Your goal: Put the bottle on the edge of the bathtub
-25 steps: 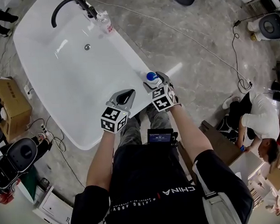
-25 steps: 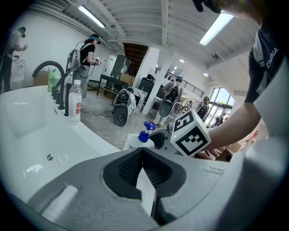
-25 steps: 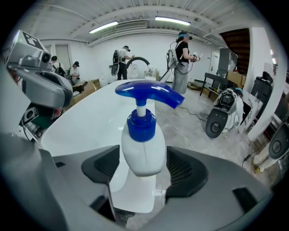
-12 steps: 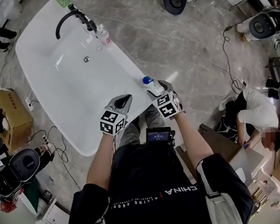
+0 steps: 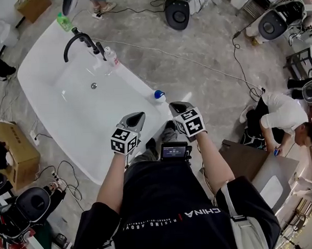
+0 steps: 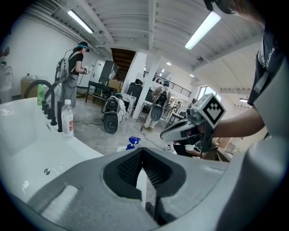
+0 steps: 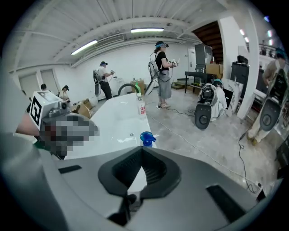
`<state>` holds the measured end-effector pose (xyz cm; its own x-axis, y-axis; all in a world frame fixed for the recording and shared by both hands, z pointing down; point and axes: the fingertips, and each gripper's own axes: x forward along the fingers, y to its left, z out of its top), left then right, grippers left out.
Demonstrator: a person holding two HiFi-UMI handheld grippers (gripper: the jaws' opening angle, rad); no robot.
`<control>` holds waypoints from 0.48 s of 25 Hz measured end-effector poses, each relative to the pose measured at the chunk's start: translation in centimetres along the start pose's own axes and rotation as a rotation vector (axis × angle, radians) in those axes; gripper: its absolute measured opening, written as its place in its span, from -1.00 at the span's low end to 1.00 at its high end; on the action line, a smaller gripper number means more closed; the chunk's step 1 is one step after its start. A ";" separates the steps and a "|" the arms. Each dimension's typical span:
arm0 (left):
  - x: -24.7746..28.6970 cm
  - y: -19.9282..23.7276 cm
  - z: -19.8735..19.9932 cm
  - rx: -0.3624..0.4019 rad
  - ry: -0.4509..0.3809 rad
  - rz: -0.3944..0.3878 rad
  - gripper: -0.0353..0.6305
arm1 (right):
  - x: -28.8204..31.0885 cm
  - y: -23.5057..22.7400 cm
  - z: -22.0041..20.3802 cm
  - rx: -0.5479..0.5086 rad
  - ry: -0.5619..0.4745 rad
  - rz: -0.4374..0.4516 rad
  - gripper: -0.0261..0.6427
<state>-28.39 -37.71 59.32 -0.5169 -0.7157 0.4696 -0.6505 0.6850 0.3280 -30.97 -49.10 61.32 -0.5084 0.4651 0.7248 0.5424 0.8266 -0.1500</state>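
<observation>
A spray bottle with a blue cap (image 5: pixel 158 96) stands upright on the near right rim of the white bathtub (image 5: pixel 53 117). It also shows in the left gripper view, bottle (image 6: pixel 132 141), and just beyond the jaws in the right gripper view, bottle (image 7: pixel 146 137). My right gripper (image 5: pixel 174 105) hangs a short way back from it, over the floor, jaws shut with nothing between them (image 7: pixel 142 151). My left gripper (image 5: pixel 139 116) hovers over the tub's near rim, shut and empty (image 6: pixel 142 151).
A black faucet (image 5: pixel 79 40), a clear water bottle with a red label (image 5: pixel 109 55) and a green bottle (image 5: pixel 64 21) stand at the tub's far end. A crouching person (image 5: pixel 278 117), floor cables, round black machines (image 5: pixel 177 11) and a cardboard box (image 5: pixel 11 147) surround the tub.
The right gripper let go of the blue-capped bottle, drew back toward me and closed. The bottle stays standing on the tub's edge. The left gripper hardly moved.
</observation>
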 end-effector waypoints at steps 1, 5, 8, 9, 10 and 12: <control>-0.2 -0.2 0.1 0.007 -0.001 -0.007 -0.87 | -0.4 0.1 0.2 0.015 -0.008 -0.003 -0.89; -0.6 -0.9 0.3 0.035 -0.008 -0.039 -0.87 | -1.5 0.4 0.4 0.028 -0.024 -0.036 -0.89; -0.8 -1.5 0.6 0.053 -0.017 -0.061 -0.87 | -2.1 1.0 0.0 0.027 -0.027 -0.051 -0.90; -0.9 -1.7 0.6 0.056 -0.019 -0.068 -0.87 | -2.2 1.3 -0.1 0.022 -0.027 -0.056 -0.89; -1.0 -1.9 0.6 0.059 -0.020 -0.074 -0.87 | -2.4 1.6 -0.3 0.016 -0.027 -0.060 -0.90; -1.3 -2.2 0.6 0.064 -0.022 -0.084 -0.87 | -2.8 2.3 -0.4 0.008 -0.031 -0.069 -0.90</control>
<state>-26.65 -38.38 57.49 -0.4712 -0.7734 0.4241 -0.7256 0.6133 0.3121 -28.05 -48.61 59.19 -0.5644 0.4166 0.7127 0.5001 0.8594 -0.1064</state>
